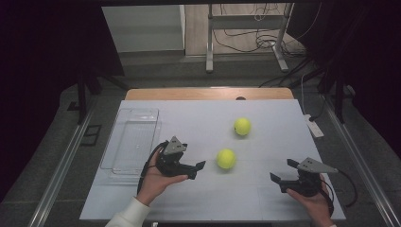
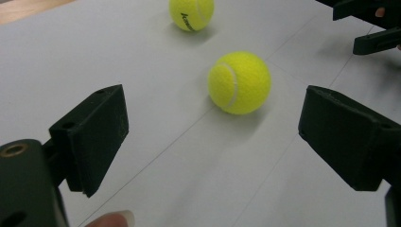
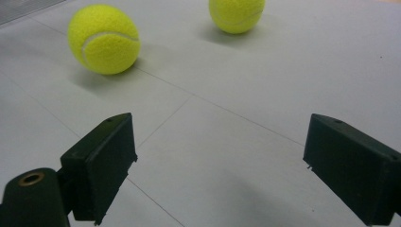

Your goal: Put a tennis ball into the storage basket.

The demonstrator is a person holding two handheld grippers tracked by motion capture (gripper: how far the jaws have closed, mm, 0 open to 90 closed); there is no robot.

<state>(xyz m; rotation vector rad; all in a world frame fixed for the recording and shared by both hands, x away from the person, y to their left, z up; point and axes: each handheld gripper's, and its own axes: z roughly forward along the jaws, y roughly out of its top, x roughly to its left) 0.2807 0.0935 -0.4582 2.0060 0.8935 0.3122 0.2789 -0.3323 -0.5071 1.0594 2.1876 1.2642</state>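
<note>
Two yellow tennis balls lie on the white table sheet (image 1: 213, 203). The near ball (image 1: 226, 159) (image 2: 239, 82) (image 3: 103, 39) sits mid-table, and the far ball (image 1: 242, 126) (image 2: 191, 14) (image 3: 236, 14) lies behind it to the right. My left gripper (image 1: 196, 170) (image 2: 213, 142) is open, empty, and points at the near ball from a short way to its left. At the front right my right gripper (image 1: 283, 171) (image 3: 217, 161) is also open and empty, aimed left toward the balls, well apart from them. It appears as well in the left gripper view's top right corner (image 2: 352, 28).
An empty clear plastic tray (image 1: 128, 142) lies on the table's left side, just behind the left hand. A small white object (image 1: 314, 126) rests at the right edge. Beyond the wooden far edge (image 1: 208, 93) stand a metal frame and cables on the floor.
</note>
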